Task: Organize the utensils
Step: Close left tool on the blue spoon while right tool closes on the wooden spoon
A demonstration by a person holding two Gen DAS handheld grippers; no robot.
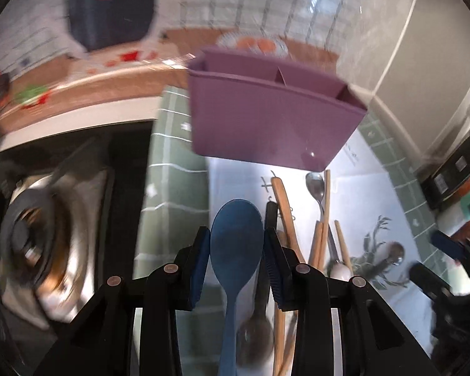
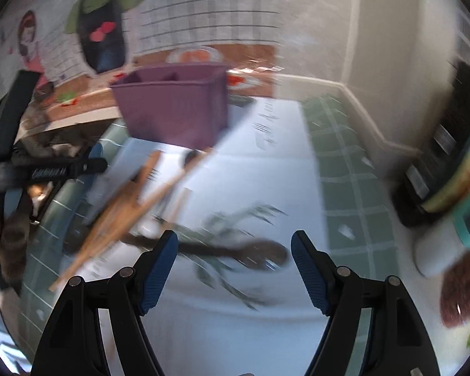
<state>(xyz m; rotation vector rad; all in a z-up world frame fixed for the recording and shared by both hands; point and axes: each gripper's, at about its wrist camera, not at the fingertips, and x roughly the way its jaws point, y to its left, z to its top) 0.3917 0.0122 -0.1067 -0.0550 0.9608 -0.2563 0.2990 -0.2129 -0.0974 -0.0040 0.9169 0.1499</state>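
Observation:
My left gripper [image 1: 236, 235] is shut on a blue plastic spoon [image 1: 236, 235], bowl pointing forward, held above the mat. Ahead stands a purple utensil holder [image 1: 266, 116] with divided compartments; it also shows in the right wrist view [image 2: 175, 109]. Below lie wooden chopsticks [image 1: 321, 238], a wooden utensil [image 1: 283, 206], a metal spoon [image 1: 315, 188] and a dark spoon [image 1: 255, 338]. My right gripper [image 2: 235, 250] is open and empty above a dark spoon [image 2: 235, 252]. The wooden pieces [image 2: 125, 200] lie to its left, blurred.
A white mat [image 2: 282, 163] lies on a green tiled cloth [image 2: 347, 188]. A stove burner [image 1: 34, 238] is at the left. A black appliance [image 2: 438, 156] and a white container [image 2: 445, 247] stand at the right. The wall [image 2: 376, 47] is behind.

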